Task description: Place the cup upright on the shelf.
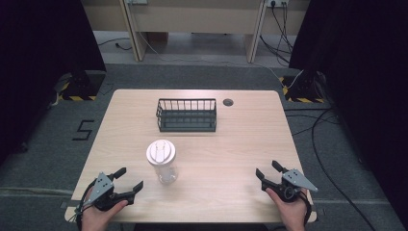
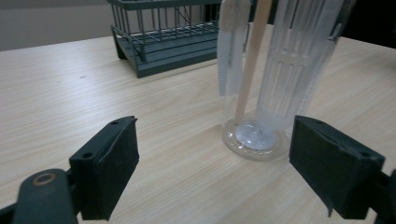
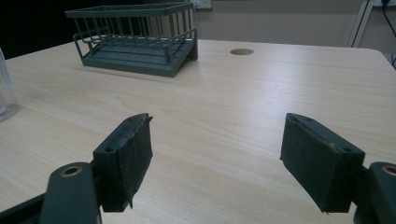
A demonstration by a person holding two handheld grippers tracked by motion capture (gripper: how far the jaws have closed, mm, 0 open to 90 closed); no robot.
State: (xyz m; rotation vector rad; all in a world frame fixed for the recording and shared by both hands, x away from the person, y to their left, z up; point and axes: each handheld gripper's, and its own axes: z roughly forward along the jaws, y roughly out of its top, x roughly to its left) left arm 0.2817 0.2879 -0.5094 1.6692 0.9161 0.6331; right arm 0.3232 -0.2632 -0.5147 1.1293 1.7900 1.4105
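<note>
Both my hand-held grippers, left and right, wide open on the bench, clear bottle near the left one.

The right tool rises from the bottom edge, its two black jaws spread wide with bare counter between them, holding nothing. Farther back on the left stands a dark wire basket. To its right is a round hole in the counter. A clear bottle is cut off at the left edge.
</note>
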